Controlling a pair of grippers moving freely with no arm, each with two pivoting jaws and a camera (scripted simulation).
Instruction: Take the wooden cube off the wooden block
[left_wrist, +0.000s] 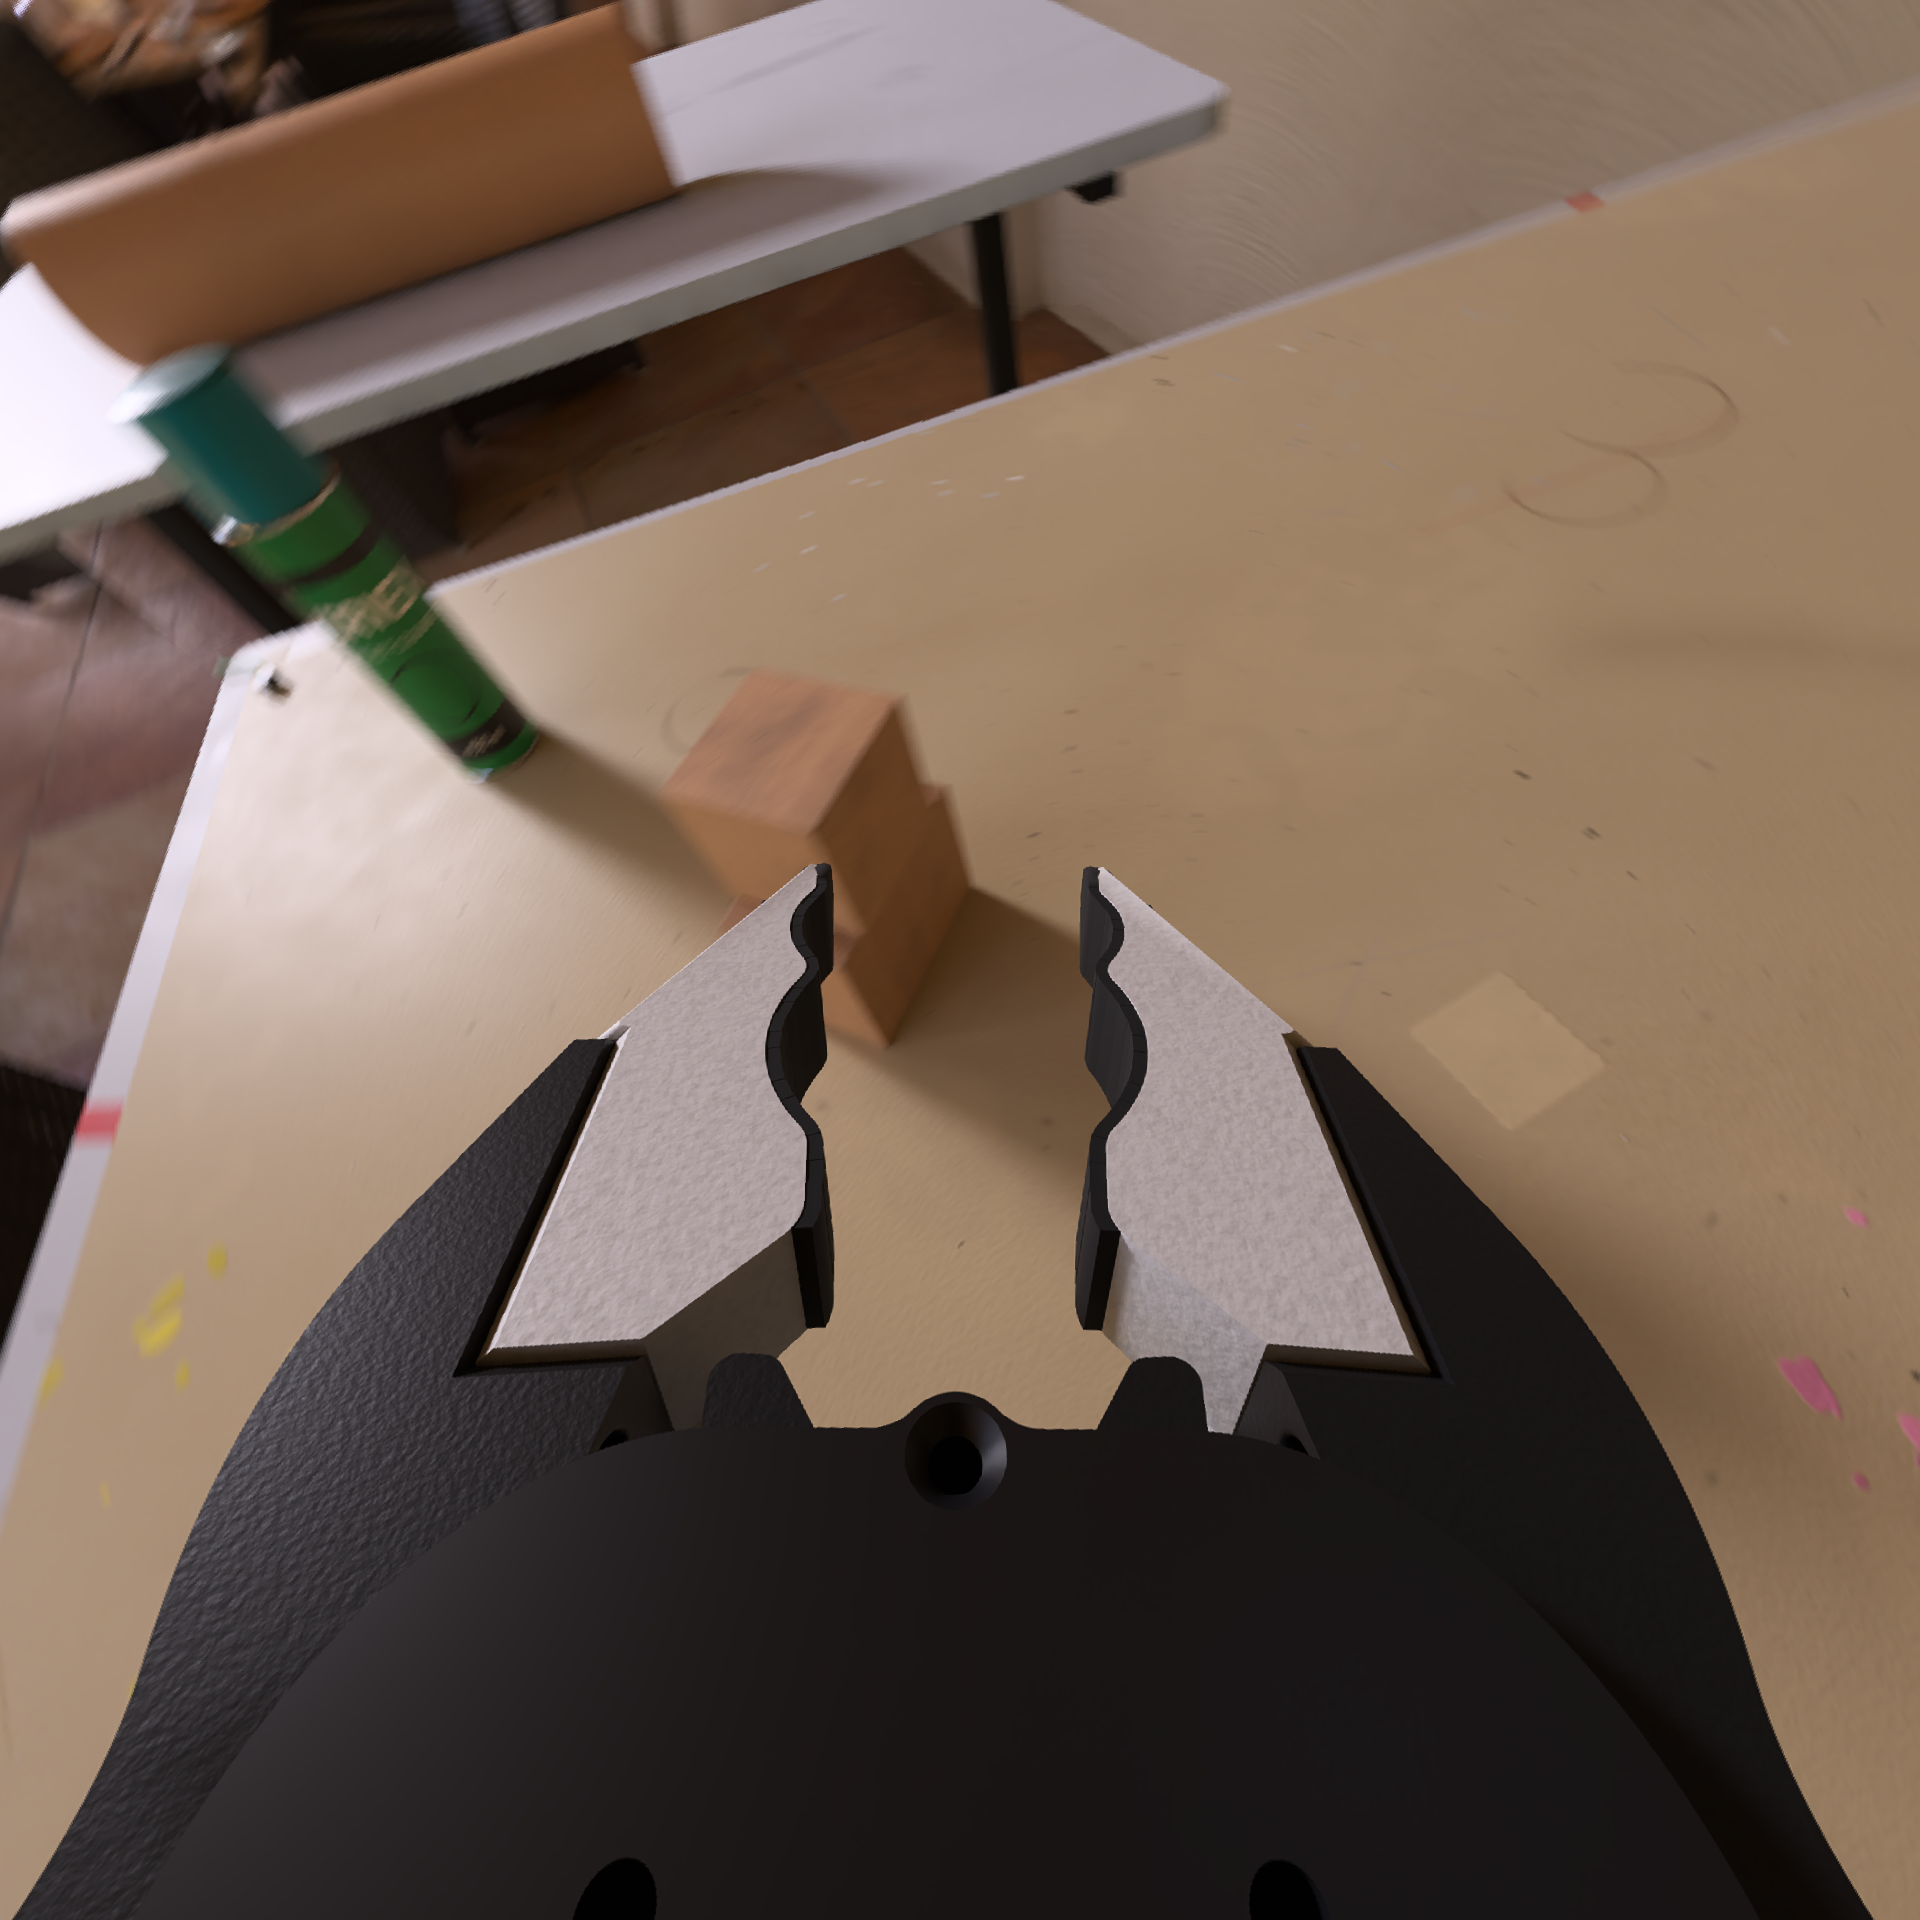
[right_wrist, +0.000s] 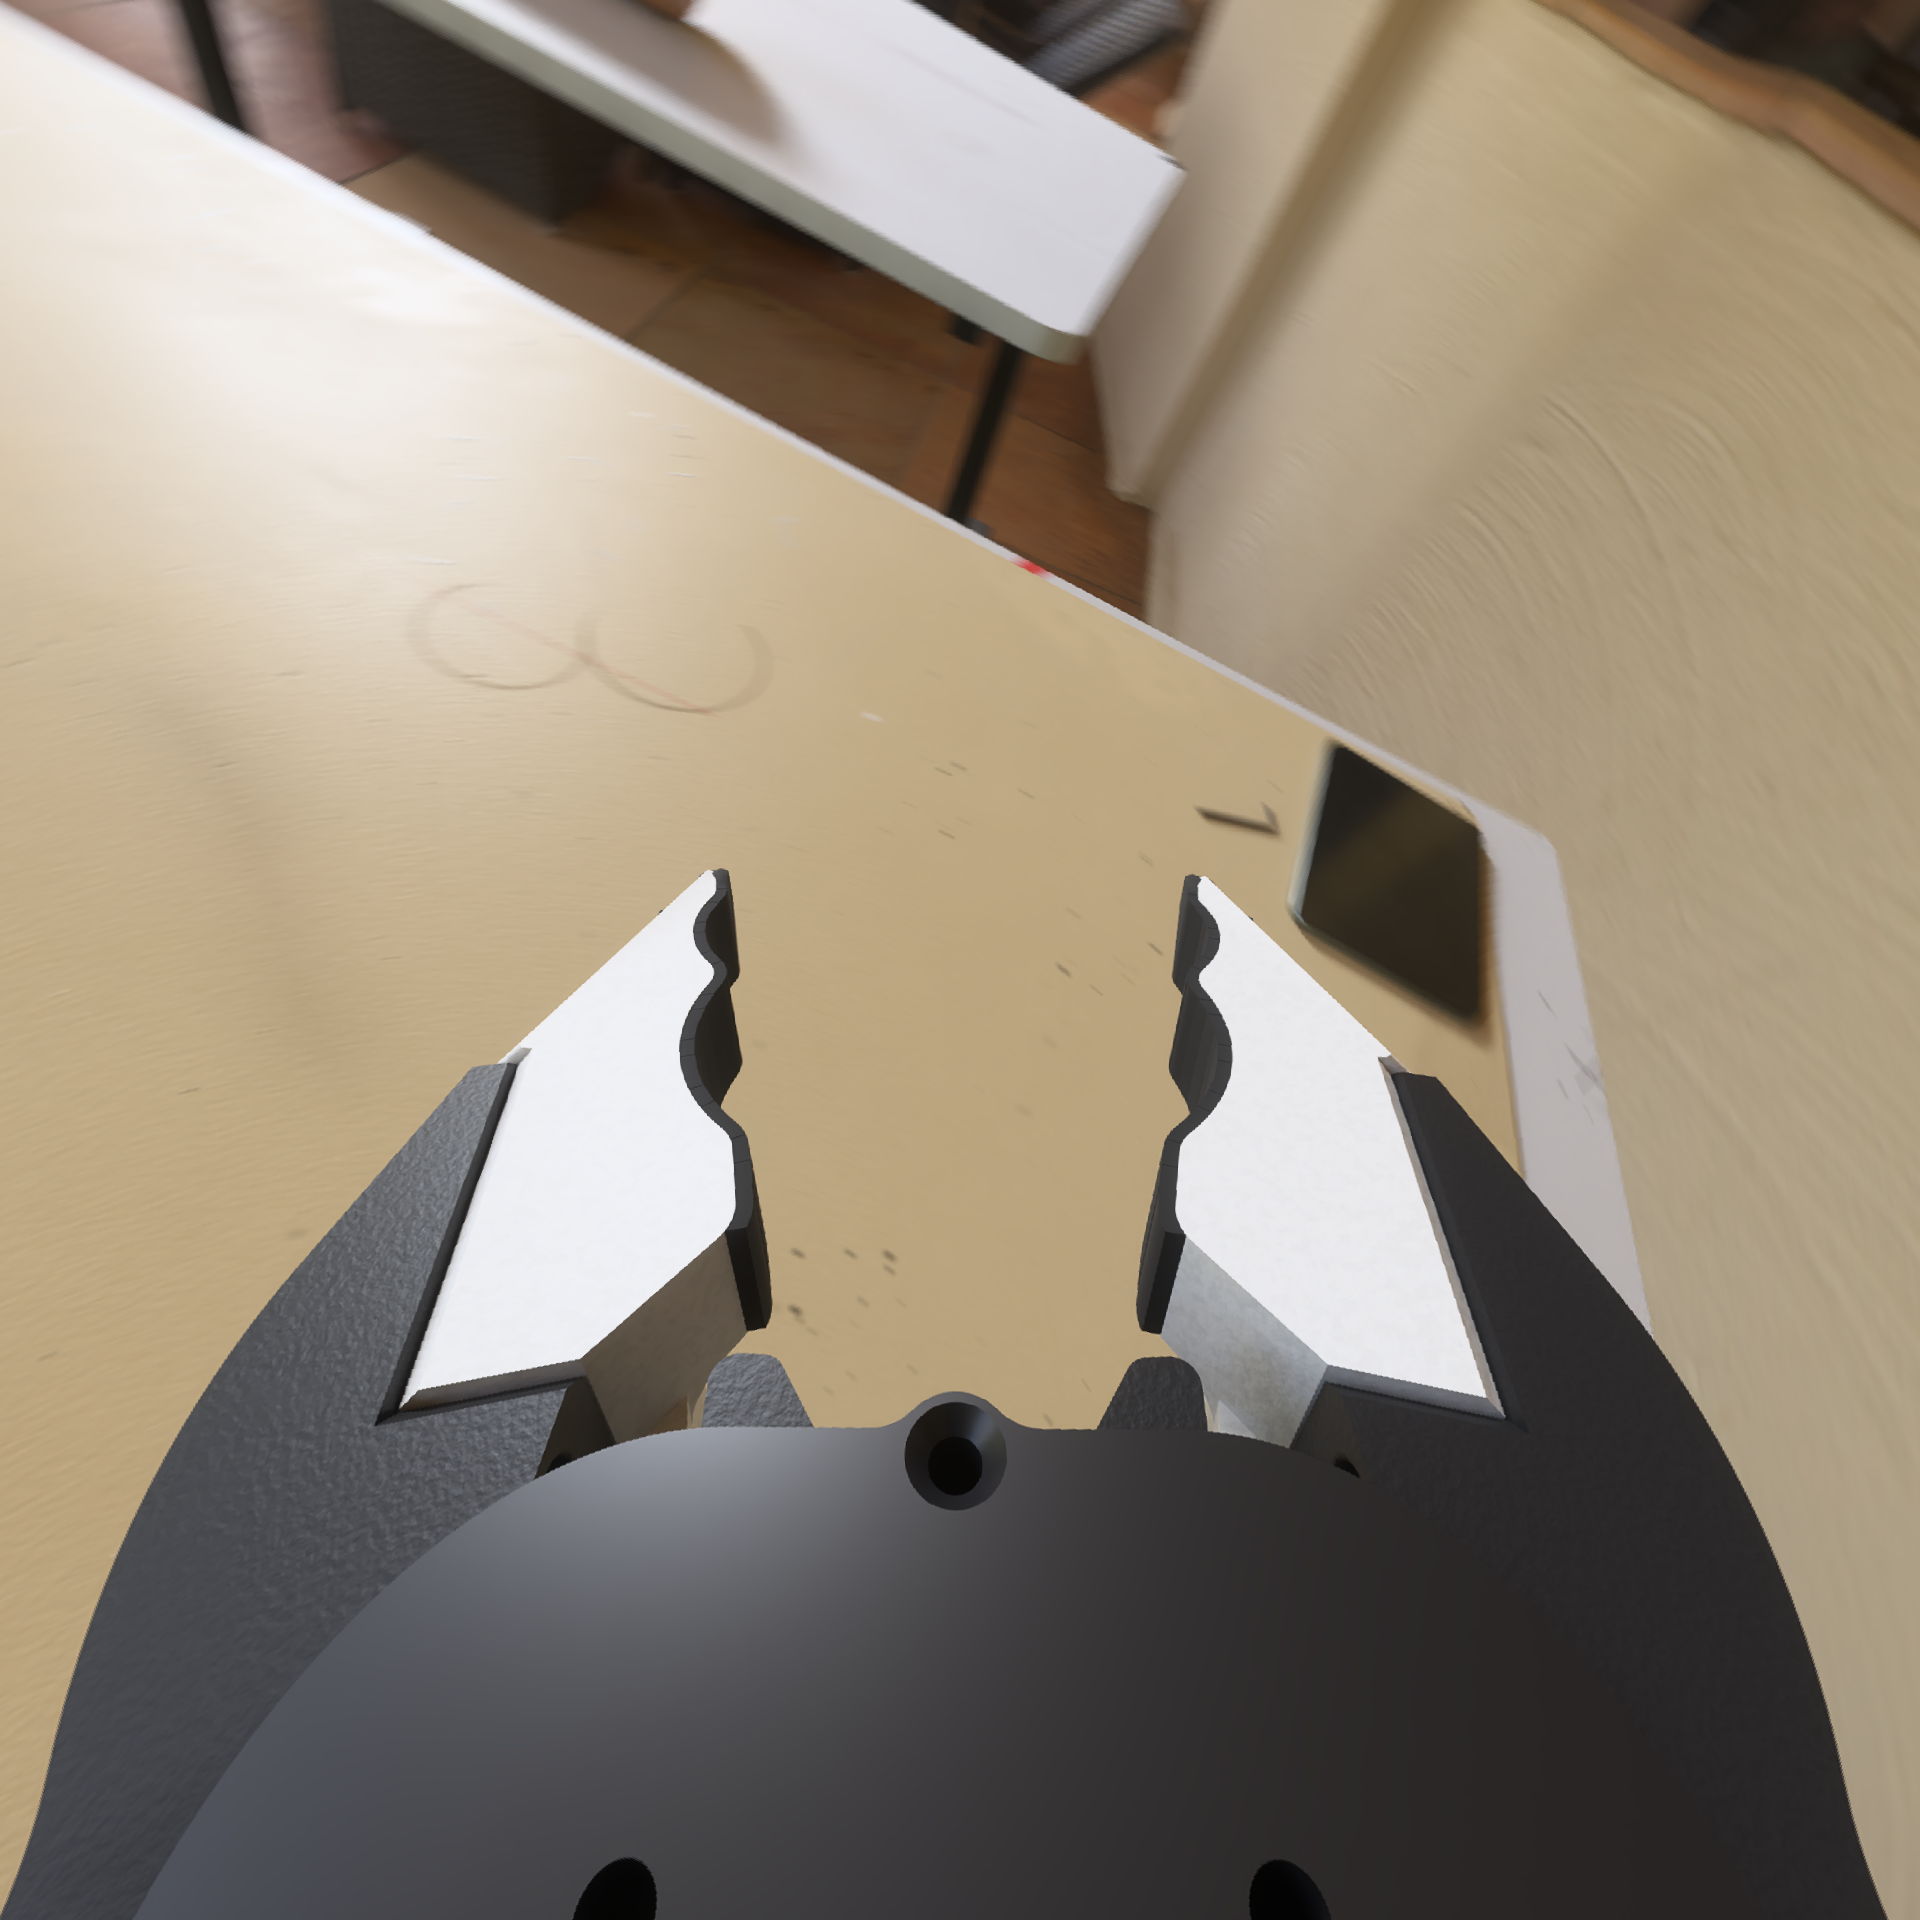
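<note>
In the left wrist view a wooden cube (left_wrist: 795, 753) sits on top of a wooden block (left_wrist: 904, 914) on the tan table (left_wrist: 1351, 727). My left gripper (left_wrist: 956, 883) is open and empty, above the table, with the stack just beyond and left of its left fingertip, which hides part of the block. My right gripper (right_wrist: 956, 883) is open and empty over bare tan table (right_wrist: 312, 831). The cube and block do not show in the right wrist view.
A green can (left_wrist: 353, 592) stands on the table left of the stack, near the table's left edge. A white side table (left_wrist: 831, 135) with a brown box (left_wrist: 343, 218) stands beyond. In the right wrist view a dark flat slab (right_wrist: 1392, 883) lies near the table's right edge, by a beige wall (right_wrist: 1610, 520).
</note>
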